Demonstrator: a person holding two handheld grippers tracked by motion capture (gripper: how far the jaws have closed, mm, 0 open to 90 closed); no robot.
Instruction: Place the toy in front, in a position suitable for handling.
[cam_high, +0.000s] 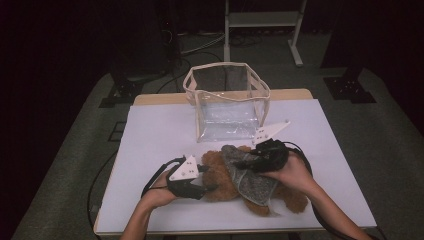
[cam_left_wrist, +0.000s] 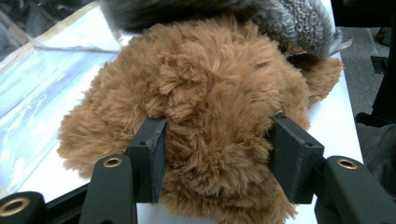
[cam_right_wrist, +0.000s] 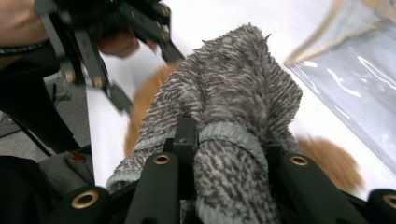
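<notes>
left hand-held gripper (cam_left_wrist: 217, 163): clamped on the plush bear (cam_high: 220, 175)
right hand-held gripper (cam_right_wrist: 224, 154): pinching the grey knit garment (cam_high: 247, 175)
bear's long axis: across the desk (cam_high: 160, 130), left to right

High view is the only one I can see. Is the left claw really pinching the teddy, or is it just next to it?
Observer: Really pinching. In the left gripper view, the left claw has both jaws pressed into the teddy, and its brown fur bulges out between them.
Operator: What has the right claw got?
Observer: In the right gripper view, the right claw is clamped on a rolled, hemmed edge of the grey fuzzy cloth, not on the brown fur.
</notes>
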